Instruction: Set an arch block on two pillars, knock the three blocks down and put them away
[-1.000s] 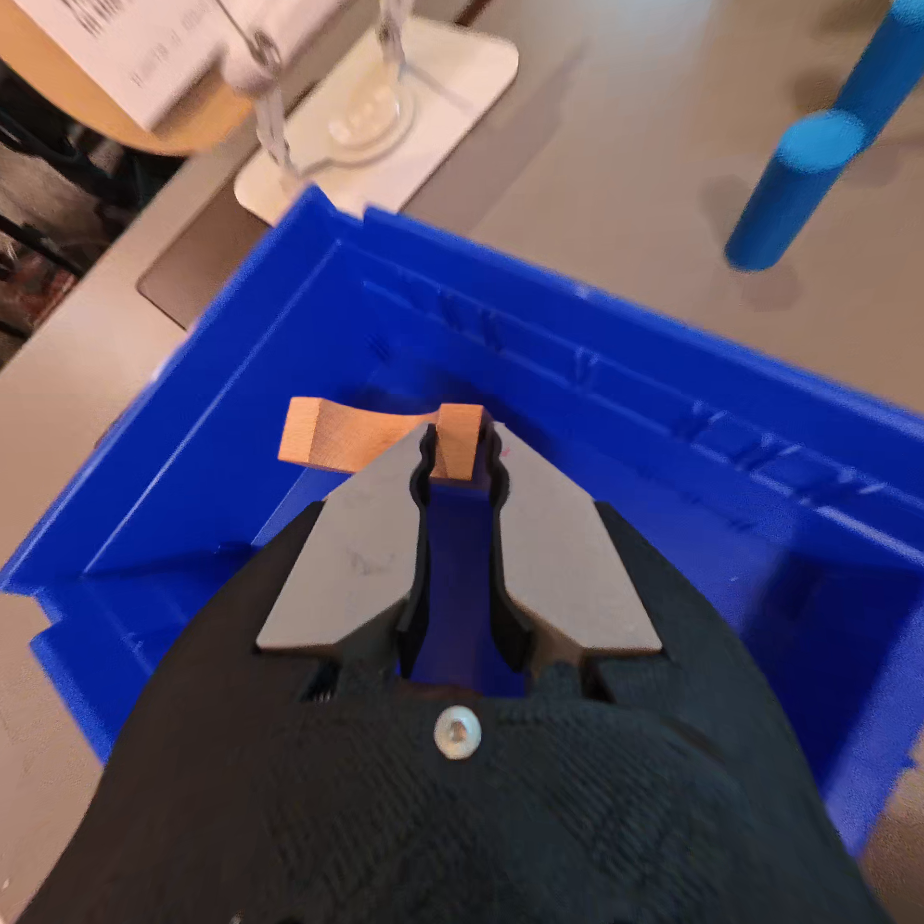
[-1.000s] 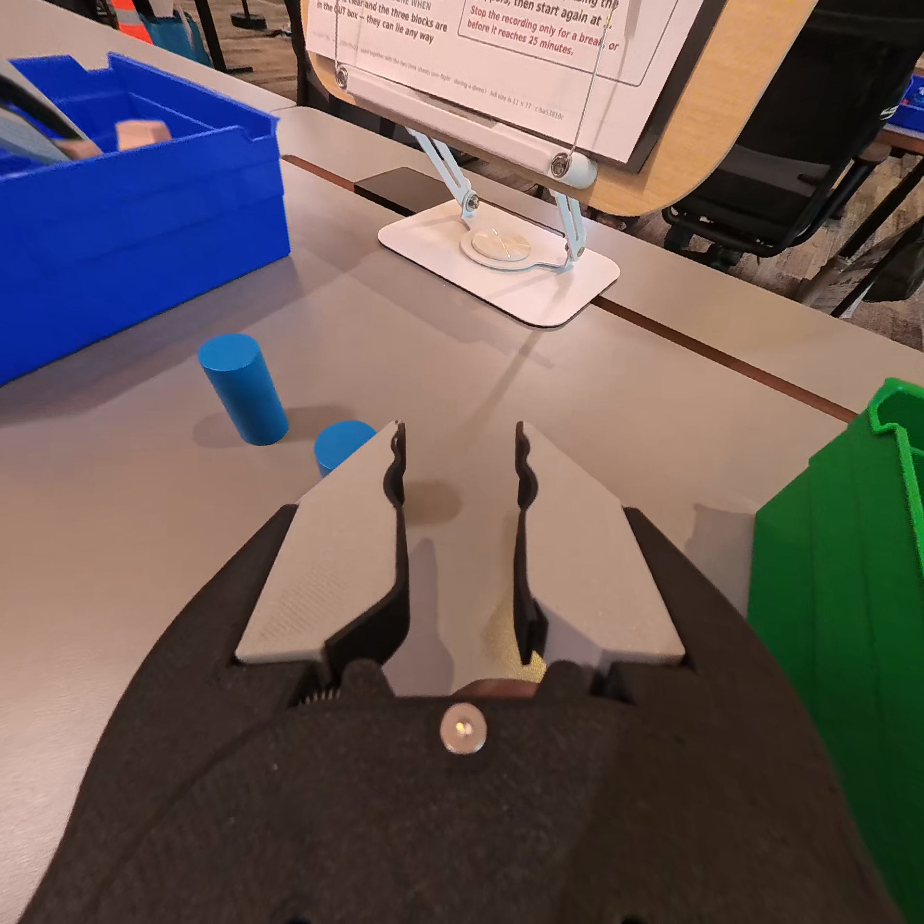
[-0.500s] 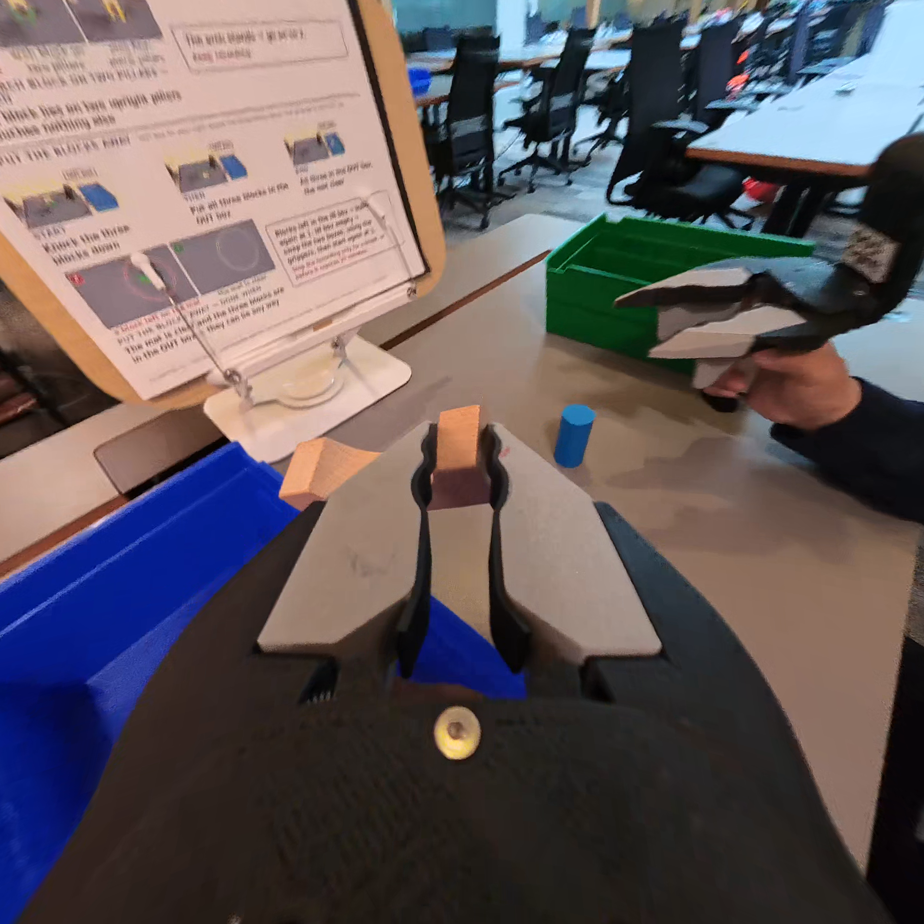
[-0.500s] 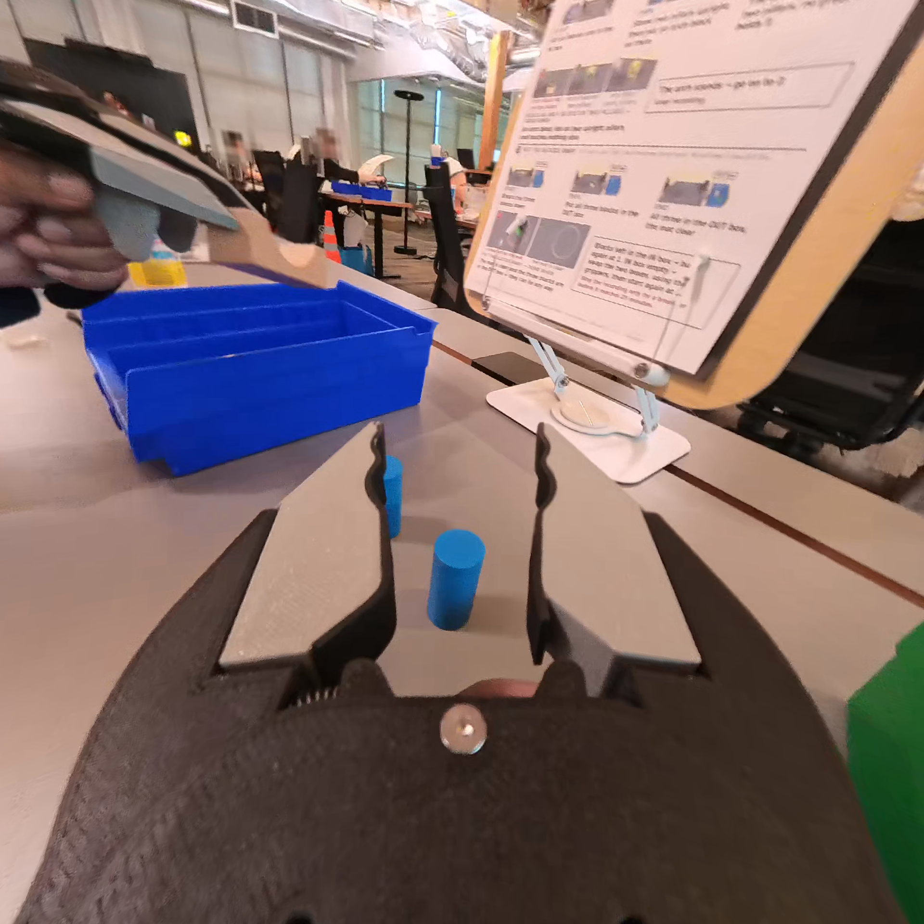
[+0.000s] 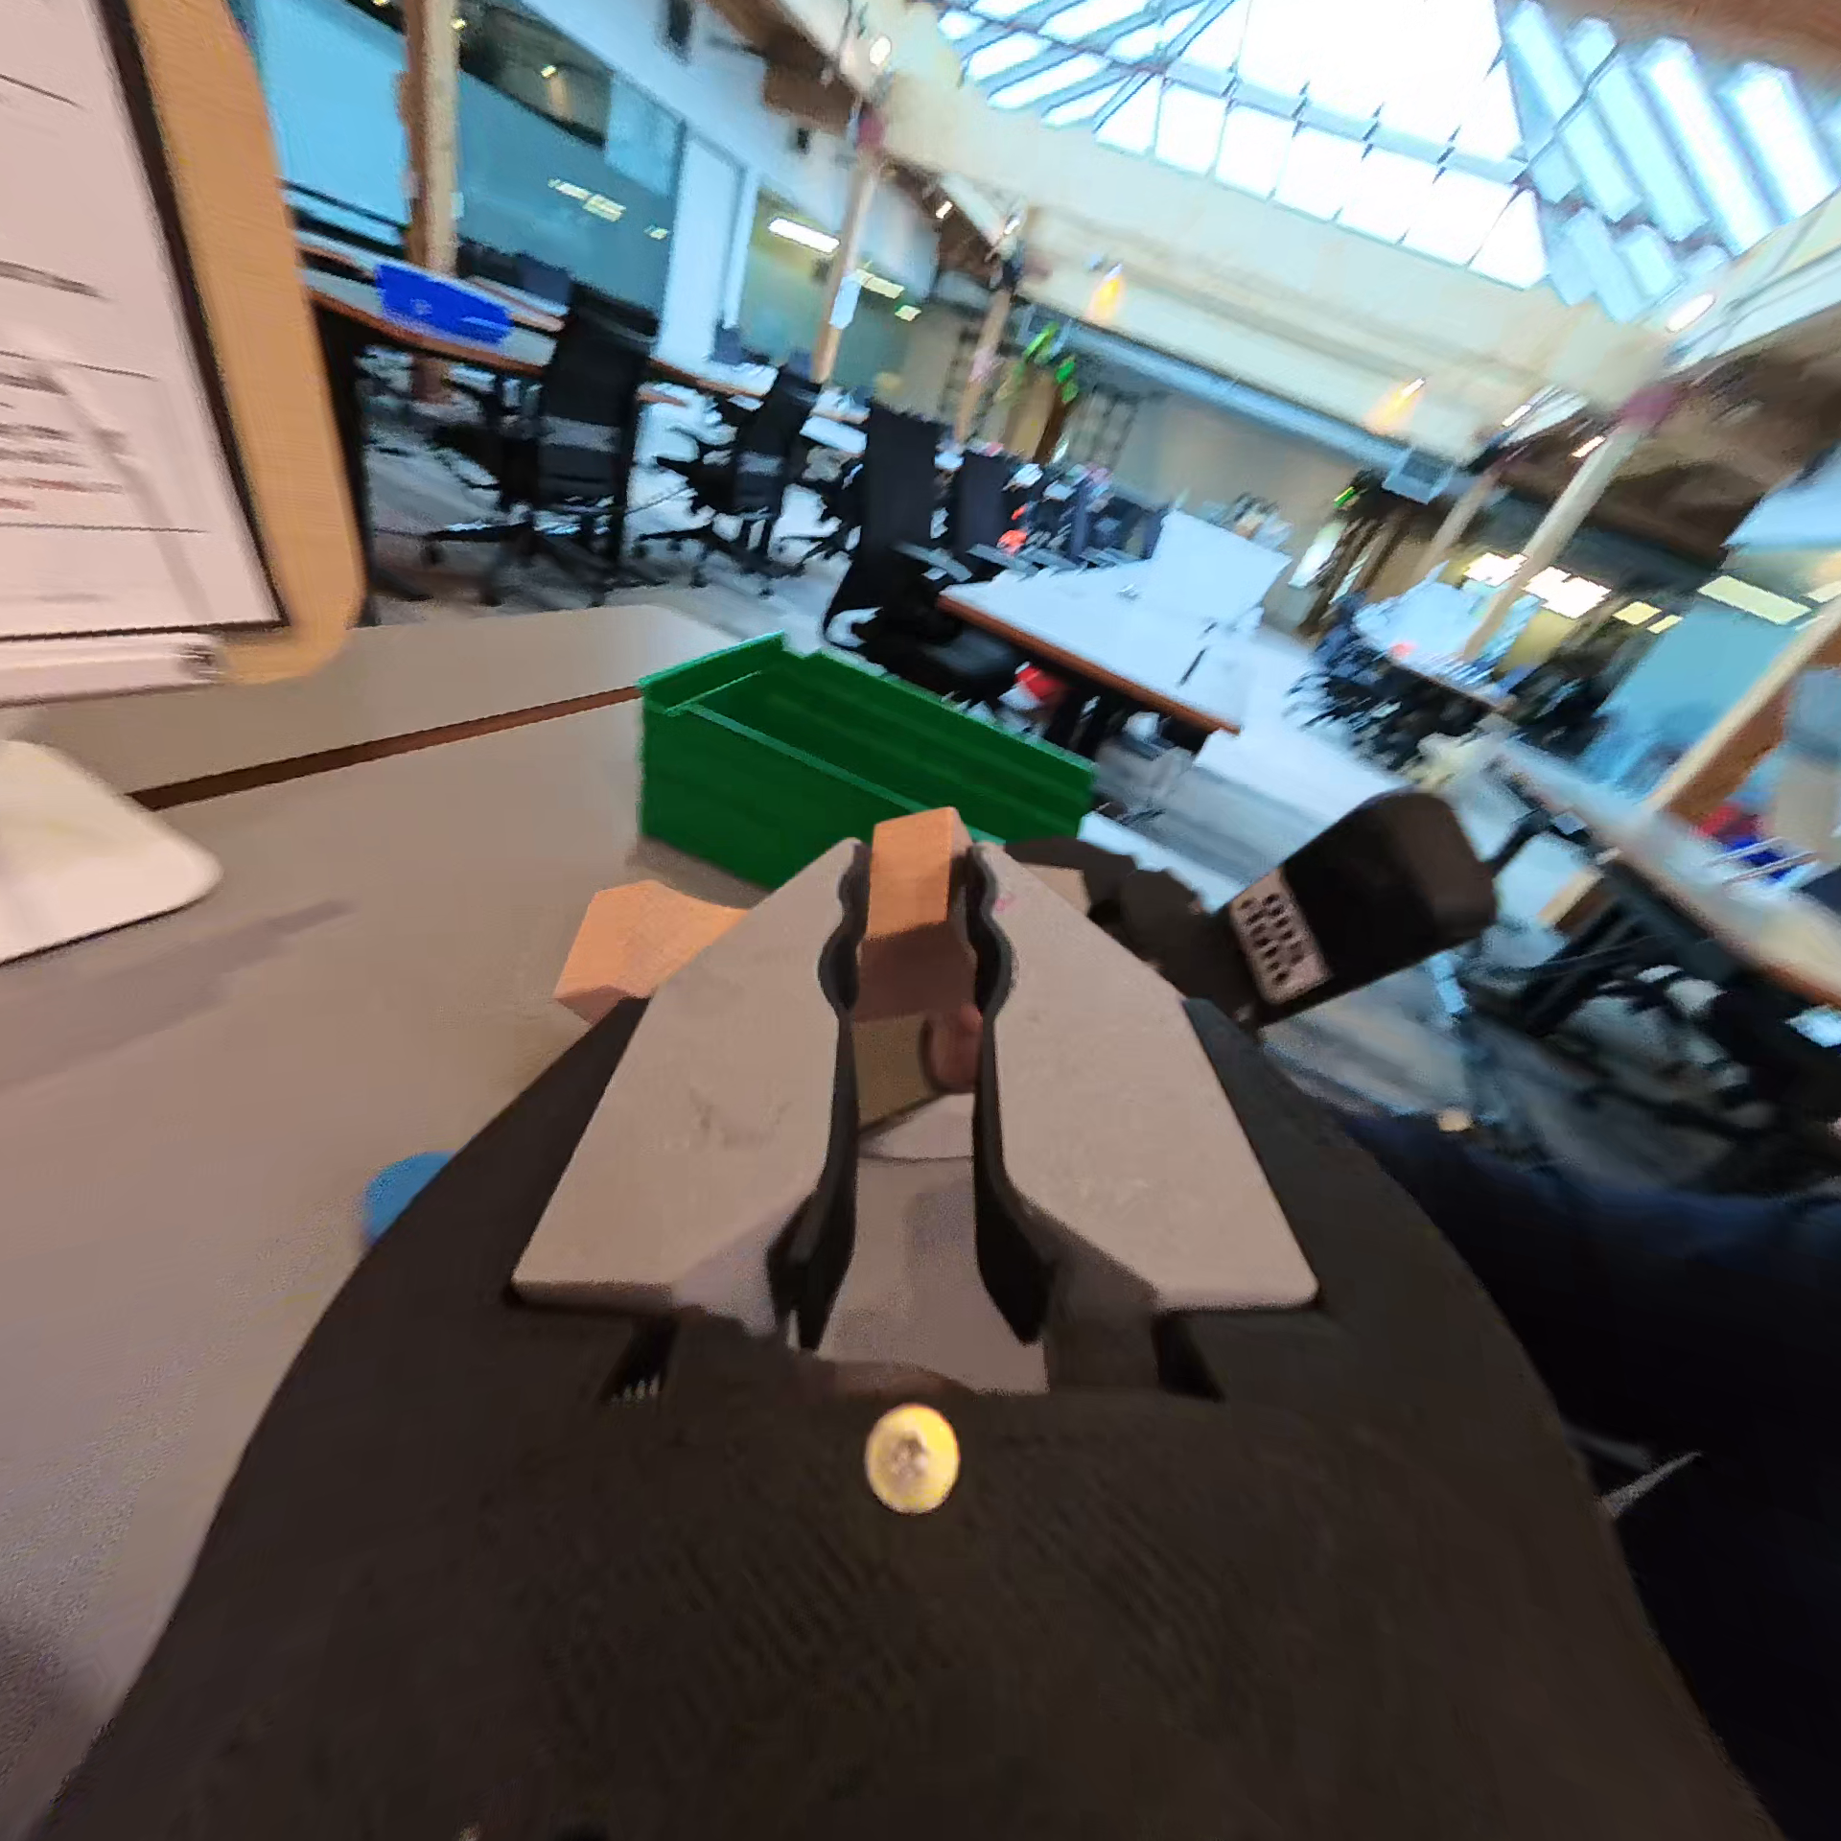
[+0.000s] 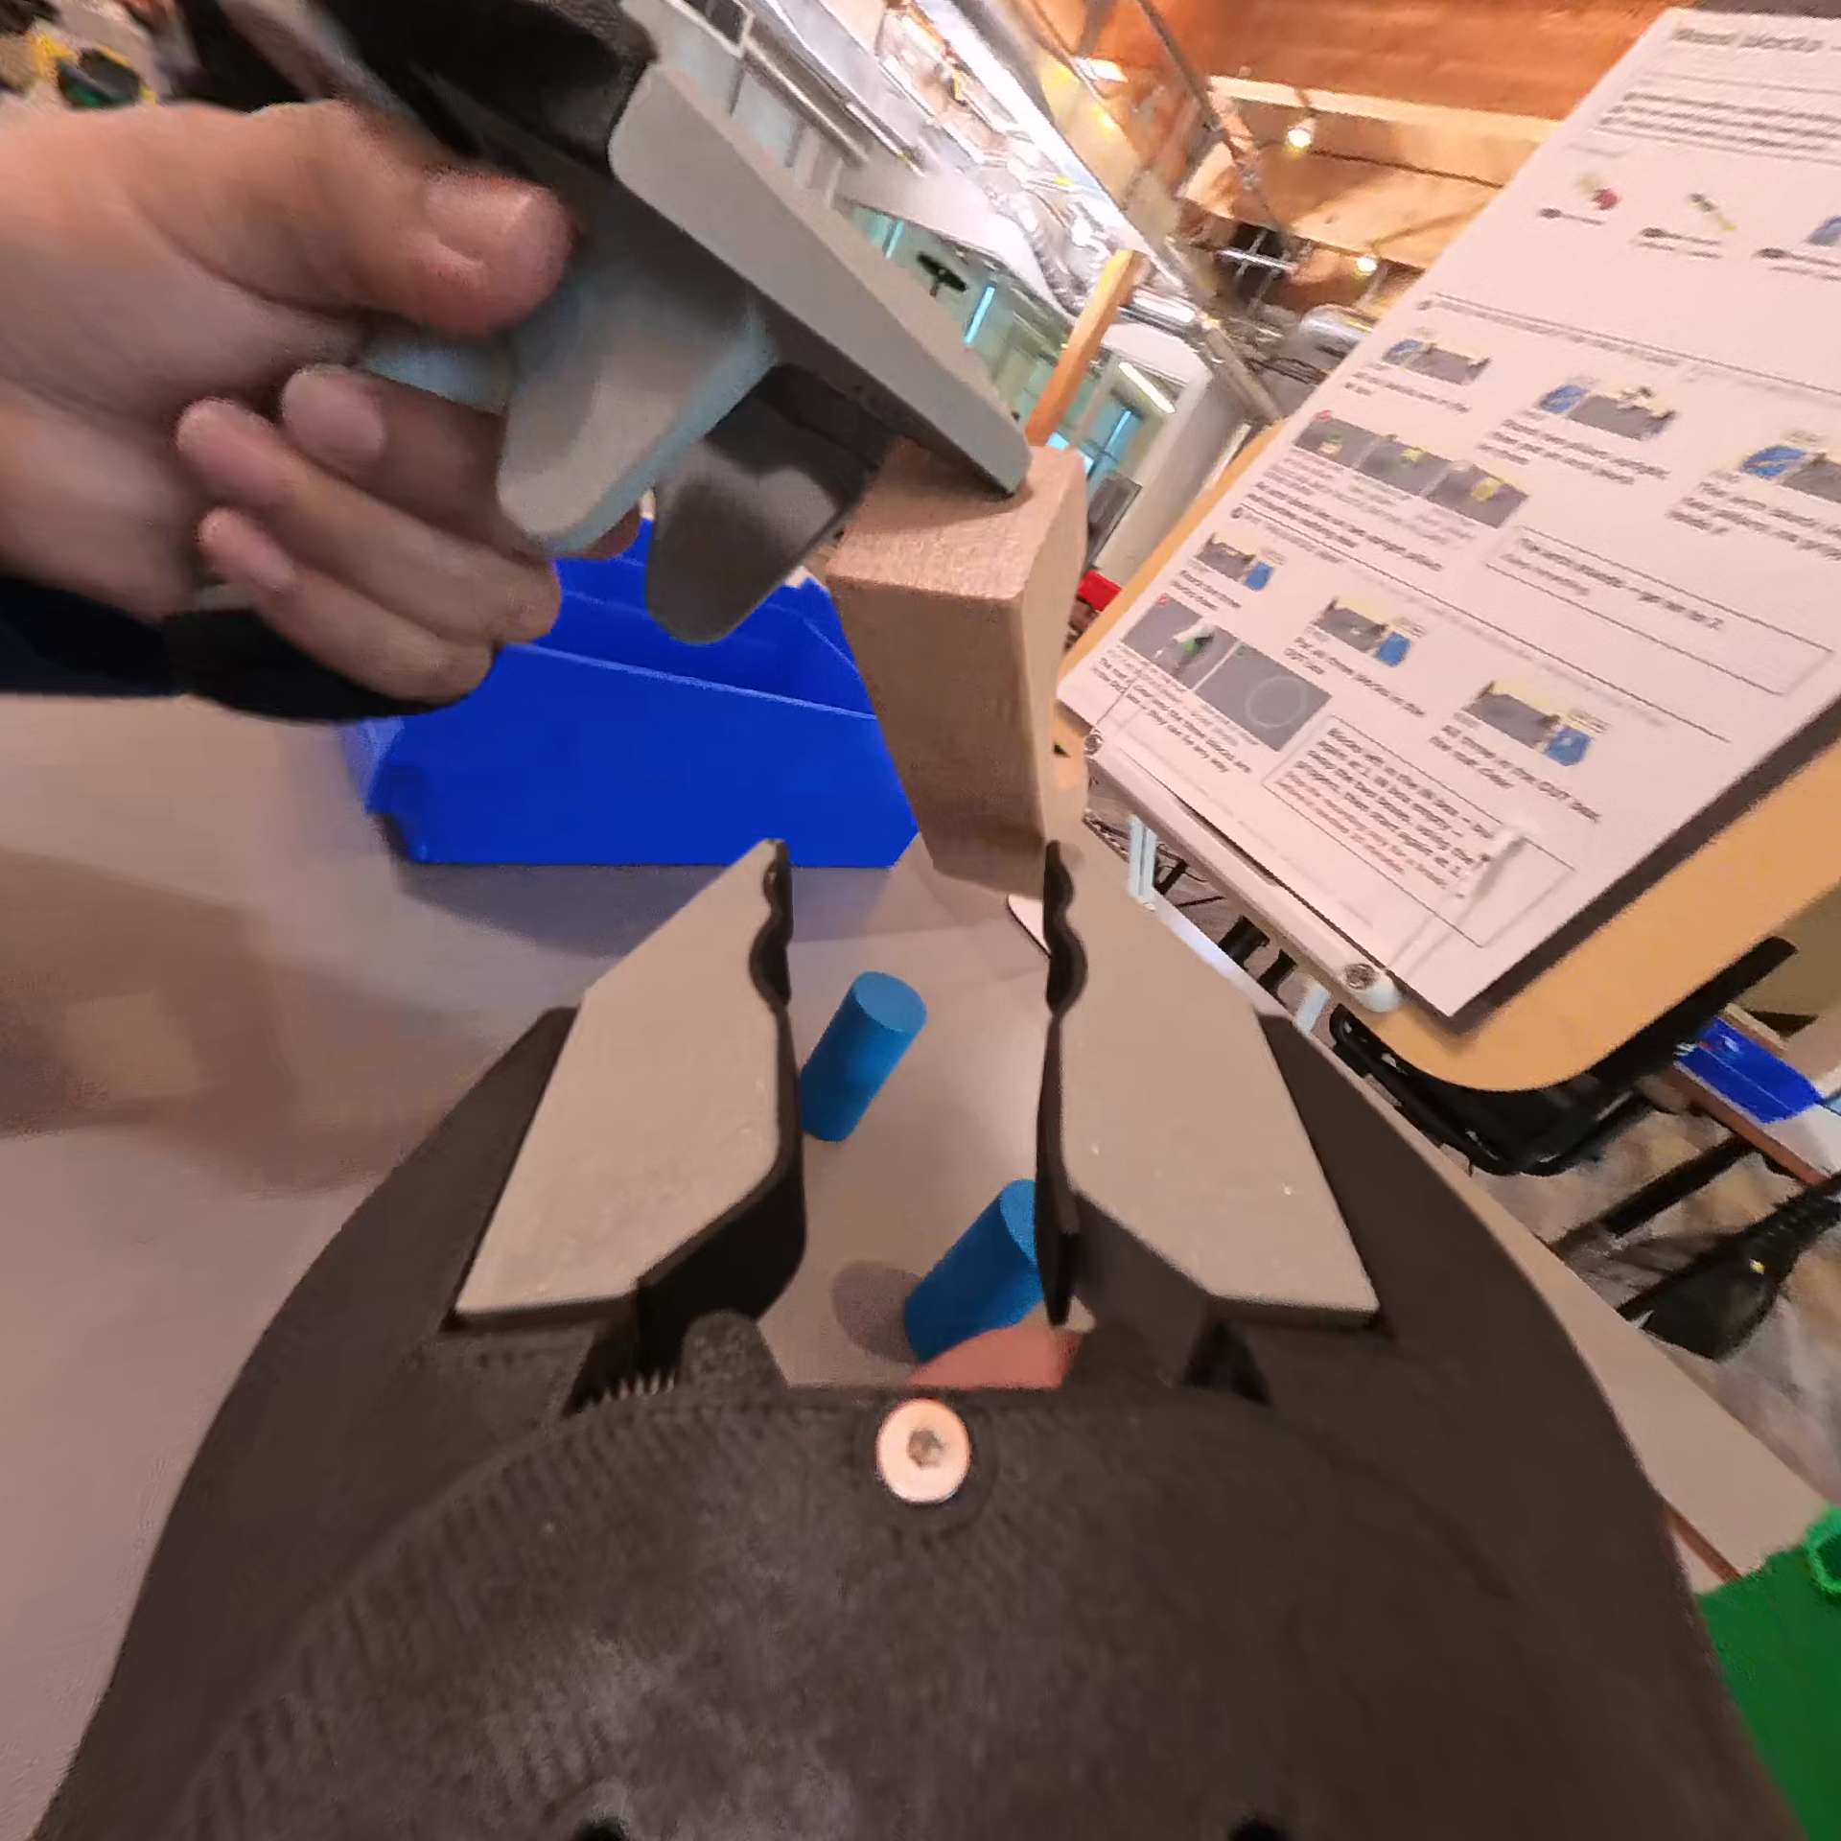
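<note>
My left gripper (image 5: 912, 882) is shut on one leg of the wooden arch block (image 5: 638, 946) and holds it in the air above the table. In the right wrist view the arch block (image 6: 956, 648) hangs from the left gripper (image 6: 797, 329), above and just beyond my right gripper (image 6: 912, 897). My right gripper is open and empty. Two blue pillars (image 6: 862, 1056) (image 6: 981, 1270) stand on the grey table between and below its fingers. Only a sliver of one pillar (image 5: 398, 1190) shows in the left wrist view.
A blue bin (image 6: 638, 737) sits on the table beyond the pillars. A green bin (image 5: 857, 777) stands at the far side and also shows in the right wrist view (image 6: 1783, 1694). An instruction board on a stand (image 6: 1474, 558) leans at the back. The gap from one gripper's tips to the other's is roughly 6 centimeters.
My left gripper has lifted the arch block out of the blue bin and carried it over towards the pillars. My right gripper has moved closer over the pillars, still open.
</note>
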Demonstrator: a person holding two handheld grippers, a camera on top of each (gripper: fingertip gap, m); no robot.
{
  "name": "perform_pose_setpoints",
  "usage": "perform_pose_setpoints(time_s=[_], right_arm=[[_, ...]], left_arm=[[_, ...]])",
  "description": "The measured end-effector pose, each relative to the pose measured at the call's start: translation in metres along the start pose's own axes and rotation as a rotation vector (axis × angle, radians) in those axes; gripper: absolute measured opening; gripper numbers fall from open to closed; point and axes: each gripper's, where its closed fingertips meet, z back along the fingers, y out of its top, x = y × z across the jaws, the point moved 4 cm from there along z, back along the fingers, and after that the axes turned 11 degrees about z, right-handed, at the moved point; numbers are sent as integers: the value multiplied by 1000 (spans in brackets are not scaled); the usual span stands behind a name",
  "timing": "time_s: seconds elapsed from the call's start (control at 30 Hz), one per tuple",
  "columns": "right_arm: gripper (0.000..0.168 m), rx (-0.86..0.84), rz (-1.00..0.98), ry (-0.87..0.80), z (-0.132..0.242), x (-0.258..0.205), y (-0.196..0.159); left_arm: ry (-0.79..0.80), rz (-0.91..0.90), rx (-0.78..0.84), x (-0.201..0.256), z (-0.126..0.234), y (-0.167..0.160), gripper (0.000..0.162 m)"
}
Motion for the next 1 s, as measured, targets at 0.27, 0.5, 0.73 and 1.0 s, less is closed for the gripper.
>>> perform_pose_setpoints(time_s=[0.27, 0.5, 0.73, 1.0], right_arm=[[57, -19, -54, -121, 5, 20, -4], [32, -123, 50, -104, 1, 15, -10], [31, -153, 15, 202, 2, -9, -15], [32, -313, 4, 553, 14, -45, -41]], left_arm=[[-180, 237, 102, 2, -27, -7, 16], [-136, 260, 111, -8, -22, -15, 15], [-48, 147, 66, -15, 14, -19, 10], [154, -308, -326, -20, 28, -71, 61]])
